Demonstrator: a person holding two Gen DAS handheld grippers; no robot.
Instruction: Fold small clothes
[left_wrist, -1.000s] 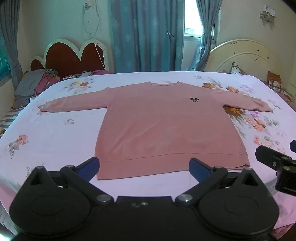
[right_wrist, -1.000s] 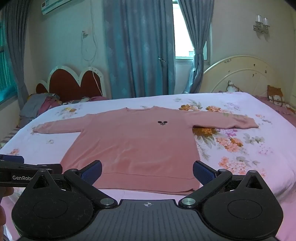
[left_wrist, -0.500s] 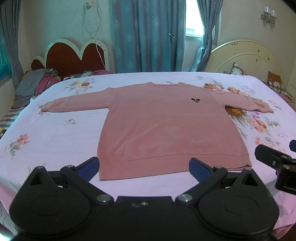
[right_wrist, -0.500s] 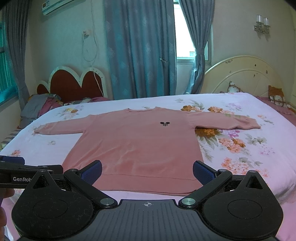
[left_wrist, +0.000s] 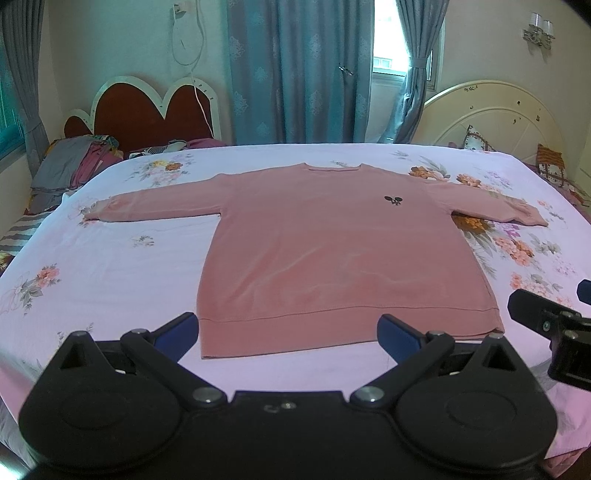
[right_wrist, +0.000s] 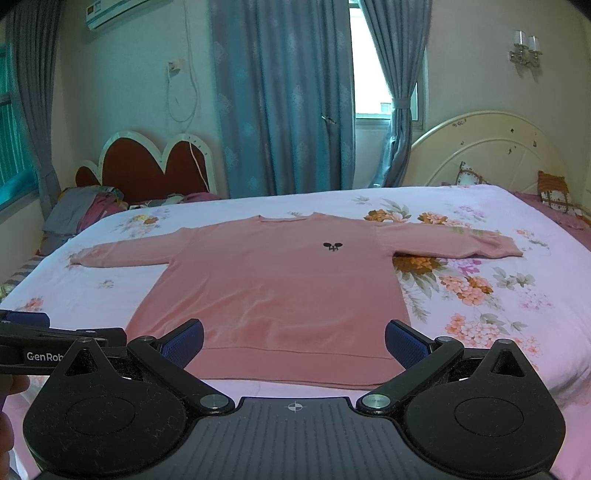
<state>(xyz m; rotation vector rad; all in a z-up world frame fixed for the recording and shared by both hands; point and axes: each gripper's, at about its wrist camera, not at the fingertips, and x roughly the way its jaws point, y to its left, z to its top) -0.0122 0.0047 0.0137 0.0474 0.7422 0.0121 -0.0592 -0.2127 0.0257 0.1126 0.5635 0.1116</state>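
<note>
Because the pink sweater (left_wrist: 343, 254) lies flat mid-bed, hem at the near edge, I hold my left tool (left_wrist: 286, 330) and right tool (right_wrist: 293, 339) wide apart, empty, above that hem.

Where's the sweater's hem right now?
In both wrist views the pink sweater's hem lies flat on the floral bedsheet, just ahead of both open grippers.

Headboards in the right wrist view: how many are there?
2. A red heart-shaped headboard stands at far left behind a pile of clothes; a cream arched headboard stands at far right. Others outside the view cannot be ruled out.
</note>
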